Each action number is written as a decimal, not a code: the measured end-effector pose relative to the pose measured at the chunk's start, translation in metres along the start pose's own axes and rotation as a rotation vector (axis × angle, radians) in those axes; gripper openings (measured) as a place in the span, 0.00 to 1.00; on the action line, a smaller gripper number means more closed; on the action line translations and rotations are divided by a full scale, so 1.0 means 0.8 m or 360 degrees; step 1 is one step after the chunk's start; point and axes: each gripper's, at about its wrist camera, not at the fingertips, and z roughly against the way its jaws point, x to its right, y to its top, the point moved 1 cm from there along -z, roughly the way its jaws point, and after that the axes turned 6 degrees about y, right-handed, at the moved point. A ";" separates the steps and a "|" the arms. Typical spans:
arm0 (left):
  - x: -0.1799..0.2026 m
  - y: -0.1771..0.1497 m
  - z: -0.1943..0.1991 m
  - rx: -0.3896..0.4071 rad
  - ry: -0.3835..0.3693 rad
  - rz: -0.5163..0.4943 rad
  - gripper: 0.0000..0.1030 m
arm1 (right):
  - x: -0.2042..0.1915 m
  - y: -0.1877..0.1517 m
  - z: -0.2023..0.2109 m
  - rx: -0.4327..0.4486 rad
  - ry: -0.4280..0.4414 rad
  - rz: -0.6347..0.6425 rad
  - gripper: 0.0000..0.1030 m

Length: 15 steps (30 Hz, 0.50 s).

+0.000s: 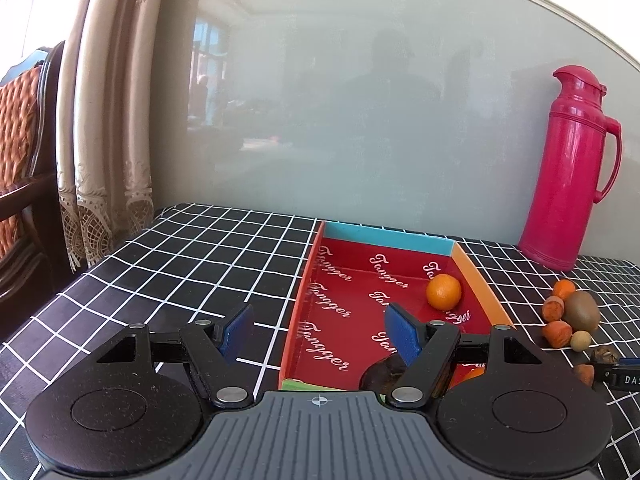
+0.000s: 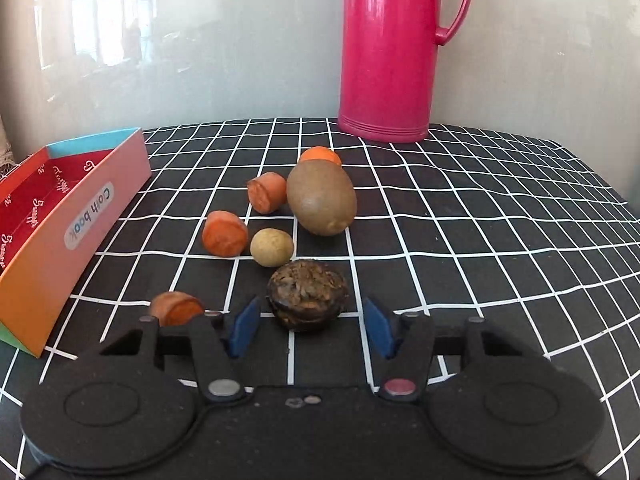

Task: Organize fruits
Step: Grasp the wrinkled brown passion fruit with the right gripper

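My right gripper [image 2: 312, 326] stands open around a dark wrinkled fruit [image 2: 307, 294] on the checked cloth, with a gap showing between each blue pad and the fruit. Beyond it lie a small beige round fruit [image 2: 272, 247], a brown kiwi [image 2: 321, 198] and several orange cut pieces [image 2: 225, 233]. My left gripper [image 1: 320, 332] is open and empty above the near end of the red-lined box [image 1: 482, 288]. An orange [image 1: 443, 290] rests in the box's far right corner. A dark fruit [image 1: 380, 374] lies at its near end, partly hidden by my finger.
A tall pink thermos [image 2: 390, 48] stands at the back against the glossy wall. The box [image 2: 100, 216] sits left of the loose fruit. A curtain [image 1: 104, 120] and a wooden chair [image 1: 24, 152] are off the table's left edge.
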 end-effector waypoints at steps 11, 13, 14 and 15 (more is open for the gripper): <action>0.000 0.000 -0.001 0.0002 0.0012 -0.0002 0.70 | -0.003 0.003 0.008 0.0039 -0.0021 0.0050 0.40; 0.001 0.000 -0.001 0.0000 0.0010 -0.0007 0.70 | -0.004 0.004 0.011 0.0055 -0.0019 0.0048 0.40; 0.001 0.000 0.000 0.0003 0.0009 -0.0011 0.70 | -0.005 0.005 0.013 0.0062 -0.0016 0.0049 0.40; 0.001 0.000 0.000 0.0003 0.0008 -0.0014 0.70 | -0.006 0.006 0.014 0.0068 -0.0013 0.0050 0.40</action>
